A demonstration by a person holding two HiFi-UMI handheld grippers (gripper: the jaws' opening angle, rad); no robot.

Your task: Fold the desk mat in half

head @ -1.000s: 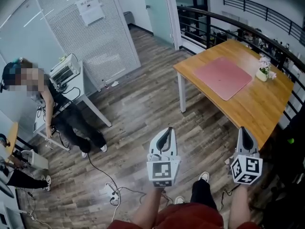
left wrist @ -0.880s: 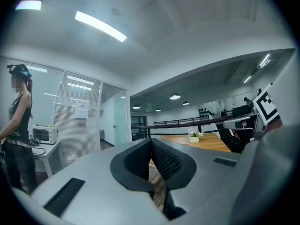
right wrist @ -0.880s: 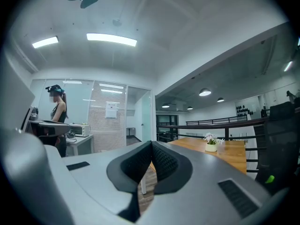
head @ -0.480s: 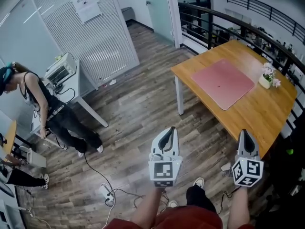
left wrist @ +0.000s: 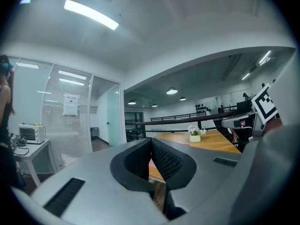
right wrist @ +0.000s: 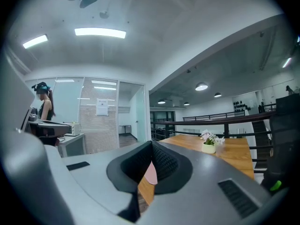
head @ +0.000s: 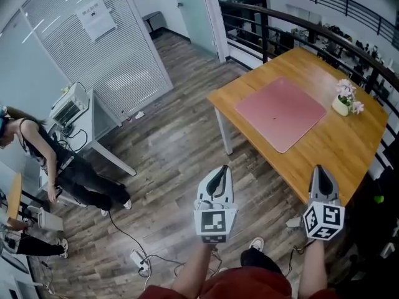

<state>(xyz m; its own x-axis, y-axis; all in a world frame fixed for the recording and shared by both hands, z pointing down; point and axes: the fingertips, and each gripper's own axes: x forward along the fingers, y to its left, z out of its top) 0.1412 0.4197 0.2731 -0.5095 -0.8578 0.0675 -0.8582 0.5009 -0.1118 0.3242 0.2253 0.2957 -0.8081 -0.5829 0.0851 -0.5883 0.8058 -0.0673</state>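
**Both tools shut and empty, the mat lying flat**

Head view: A wood-plank floor [head: 181,148] fills most of the frame. At upper right a wooden tabletop [head: 324,151] stands on white legs, with a black railing [head: 293,25] behind it. The pink desk mat [head: 280,113] lies flat and unfolded on the tabletop, and a small pot of flowers [head: 344,99] stands just beside its far right corner. At left are a slatted white partition [head: 106,48], a small white table [head: 93,120] bearing an appliance, and a person [head: 59,167] beside it. A power strip [head: 141,261] lies on the floor. The left tool [head: 218,170] and the right tool [head: 319,169] are held side by side low in the frame, pointing toward the tabletop, well apart from the mat.

Left gripper view: The left tool's jaws are pressed together with nothing between them. Beyond them are the tabletop, the flowers and the railing.

Right gripper view: The right tool's jaws also meet at the tips, pinching nothing. A sliver of pink mat and tabletop shows far off through the hollow below the tips. The person stands at the left edge.
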